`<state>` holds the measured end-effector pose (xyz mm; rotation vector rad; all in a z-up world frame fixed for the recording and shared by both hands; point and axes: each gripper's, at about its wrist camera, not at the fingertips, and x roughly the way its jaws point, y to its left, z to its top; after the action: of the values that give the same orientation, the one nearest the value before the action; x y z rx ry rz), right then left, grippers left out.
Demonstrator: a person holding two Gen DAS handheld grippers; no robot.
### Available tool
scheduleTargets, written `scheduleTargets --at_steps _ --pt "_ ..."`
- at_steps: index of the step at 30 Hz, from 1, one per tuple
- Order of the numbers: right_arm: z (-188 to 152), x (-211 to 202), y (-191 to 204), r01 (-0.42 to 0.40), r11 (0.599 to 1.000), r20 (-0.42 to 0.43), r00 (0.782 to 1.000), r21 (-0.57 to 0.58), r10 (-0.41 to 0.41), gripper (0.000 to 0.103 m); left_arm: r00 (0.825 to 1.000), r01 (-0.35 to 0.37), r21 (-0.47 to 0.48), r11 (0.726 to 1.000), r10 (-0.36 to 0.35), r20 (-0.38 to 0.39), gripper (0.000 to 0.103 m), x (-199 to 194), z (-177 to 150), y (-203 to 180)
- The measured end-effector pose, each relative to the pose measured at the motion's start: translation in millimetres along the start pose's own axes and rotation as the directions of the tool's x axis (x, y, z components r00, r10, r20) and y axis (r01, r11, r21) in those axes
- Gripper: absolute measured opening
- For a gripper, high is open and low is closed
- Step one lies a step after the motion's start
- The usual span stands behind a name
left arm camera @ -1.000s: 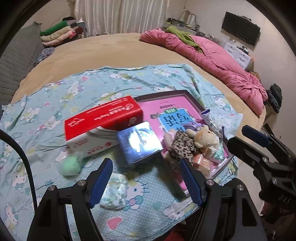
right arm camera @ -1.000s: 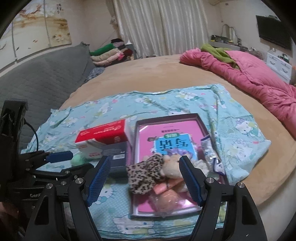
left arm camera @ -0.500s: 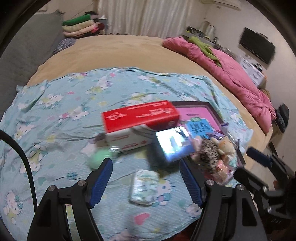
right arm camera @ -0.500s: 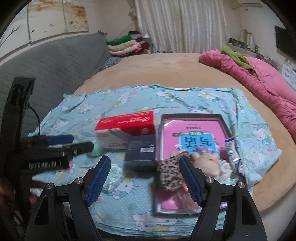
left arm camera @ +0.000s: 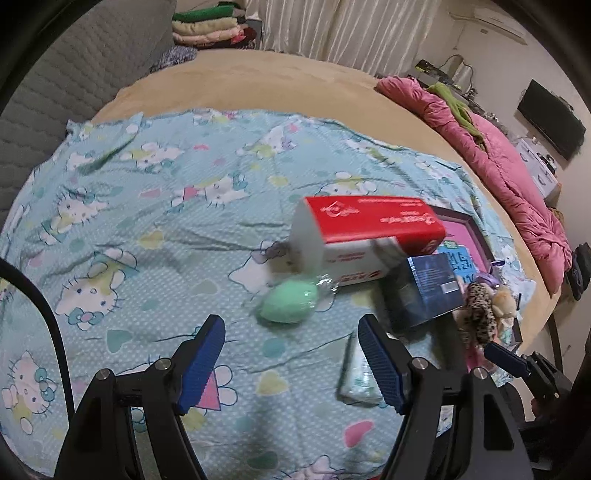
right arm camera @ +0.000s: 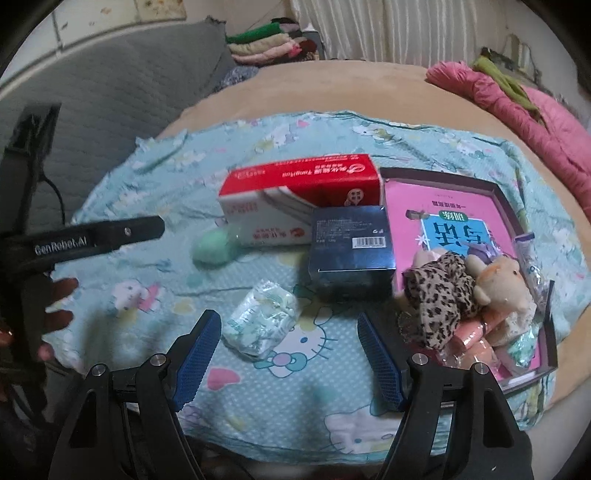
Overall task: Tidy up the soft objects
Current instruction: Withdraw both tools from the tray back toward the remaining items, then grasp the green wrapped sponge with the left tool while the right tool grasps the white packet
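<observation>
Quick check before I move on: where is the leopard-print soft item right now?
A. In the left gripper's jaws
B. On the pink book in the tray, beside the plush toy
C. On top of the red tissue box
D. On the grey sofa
B. The leopard-print item lies on the pink book in the tray, against the plush toy.

Left claw's finger (left arm camera: 380, 363) hides part of the small packet (left arm camera: 356, 376) — blurred.

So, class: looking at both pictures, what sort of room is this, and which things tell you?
Most likely a bedroom: a big bed with a crumpled pink quilt, closed curtains behind it, and folded clothes stacked nearby.
</observation>
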<state>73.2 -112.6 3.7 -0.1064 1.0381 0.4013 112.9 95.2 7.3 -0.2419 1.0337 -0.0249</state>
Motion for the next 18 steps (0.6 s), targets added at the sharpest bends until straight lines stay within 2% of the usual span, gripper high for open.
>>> scheduleTargets --at_steps 5,14,18 --pt "-2.0 18.1 3.9 -0.005 1.0 -0.039 0.999 0.003 0.005 0.078 0.999 0.006 -0.009 1.0 -0.007 -0.04 0.074 26.8 1.7 8.5" --pt "1.7 46.4 4.0 -0.009 0.998 -0.09 0.996 0.067 0.015 0.078 0.989 -0.002 0.069 0.998 0.012 -0.144 0.074 79.2 14.2 9.3" --pt "4.5 63.5 6.4 0.009 0.995 -0.125 0.992 0.101 0.004 0.078 0.981 0.022 0.098 0.995 -0.002 -0.192 0.074 98.0 20.4 6.4"
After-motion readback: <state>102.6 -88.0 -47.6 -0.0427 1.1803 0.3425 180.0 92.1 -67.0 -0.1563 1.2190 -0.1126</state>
